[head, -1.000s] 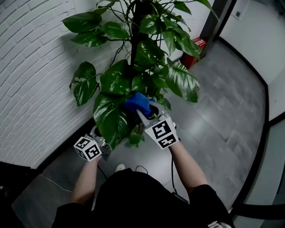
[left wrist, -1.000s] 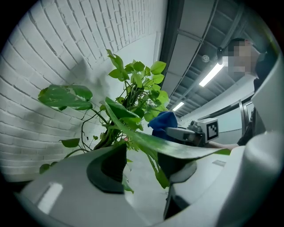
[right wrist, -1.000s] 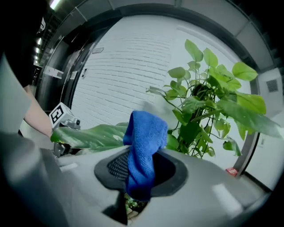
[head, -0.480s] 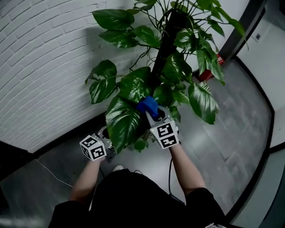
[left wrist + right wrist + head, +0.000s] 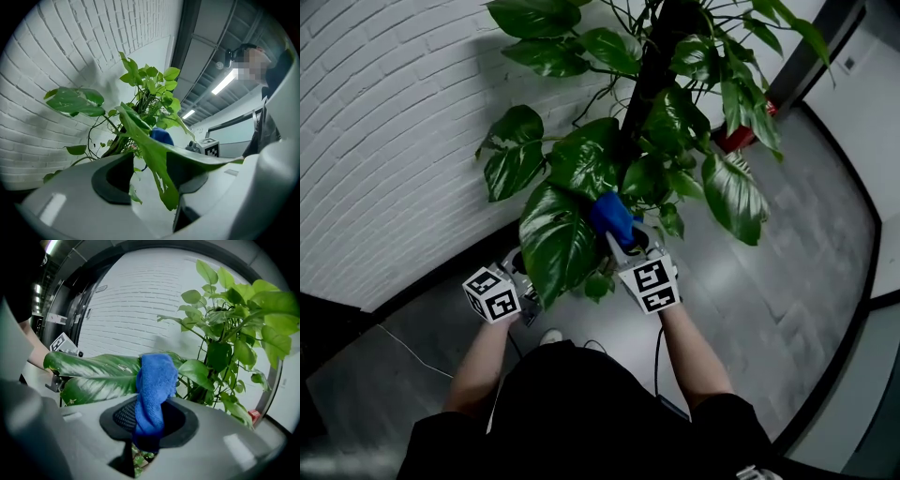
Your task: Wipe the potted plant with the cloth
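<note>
The potted plant [image 5: 656, 141] stands against the wall, its tall dark stem ringed with broad green leaves. One large leaf [image 5: 553, 244] hangs toward me. My right gripper [image 5: 619, 234] is shut on a blue cloth [image 5: 612, 217], and the cloth lies against that leaf's upper right edge. The right gripper view shows the cloth [image 5: 154, 385] bunched between the jaws with the leaf [image 5: 98, 376] just behind it. At the leaf's lower tip my left gripper [image 5: 525, 291] is open. There the leaf [image 5: 154, 154] droops through the gap and rests over one jaw.
A white brick wall [image 5: 384, 141] with a black baseboard runs along the left. Grey tiled floor [image 5: 787, 281] spreads to the right. A red object [image 5: 736, 139] sits behind the plant. A thin cable [image 5: 412, 352] lies on the floor at the lower left.
My right gripper has sunk a little with the cloth along the big leaf. The left gripper has stayed at the leaf's tip.
</note>
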